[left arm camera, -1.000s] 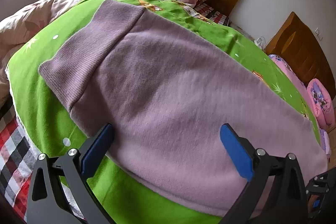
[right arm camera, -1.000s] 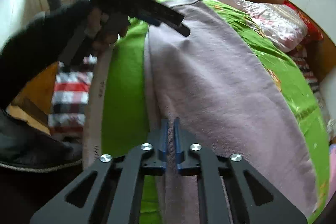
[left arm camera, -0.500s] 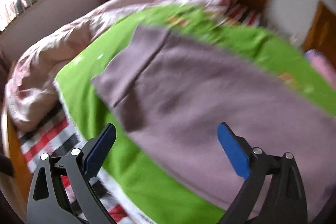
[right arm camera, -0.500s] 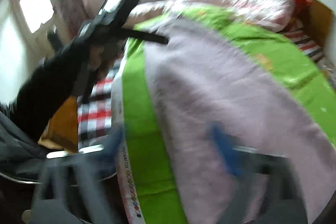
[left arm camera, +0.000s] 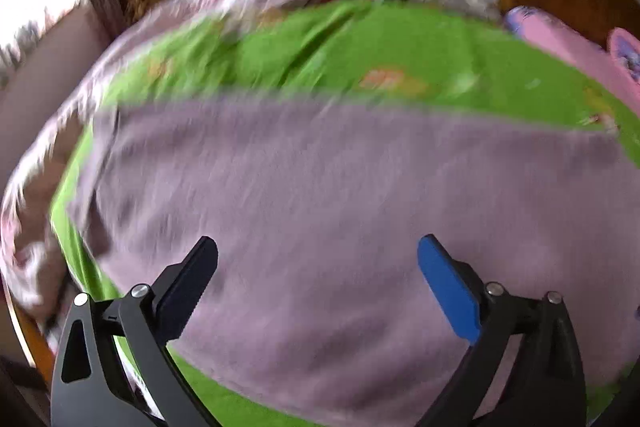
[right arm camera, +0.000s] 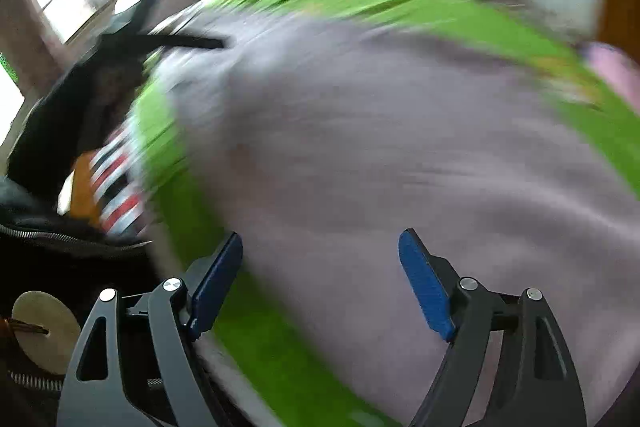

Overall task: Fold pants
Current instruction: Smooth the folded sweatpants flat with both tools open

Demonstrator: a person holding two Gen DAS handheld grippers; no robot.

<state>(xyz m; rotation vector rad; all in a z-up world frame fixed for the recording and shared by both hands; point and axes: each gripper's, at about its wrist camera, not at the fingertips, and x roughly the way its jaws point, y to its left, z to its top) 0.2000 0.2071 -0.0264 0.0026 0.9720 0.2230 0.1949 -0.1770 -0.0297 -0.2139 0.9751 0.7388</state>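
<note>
Now | left claw (left arm camera: 318,253) agape, right claw (right arm camera: 320,247) agape | pants (left arm camera: 340,195) flat beneath both

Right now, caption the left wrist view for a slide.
Open left gripper above mauve pants spread flat on a green sheet, frame motion-blurred.

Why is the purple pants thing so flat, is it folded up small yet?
Not small yet. The pants lie spread long and flat across the green sheet; both tongs, left and right, are open, holding nothing.
</note>
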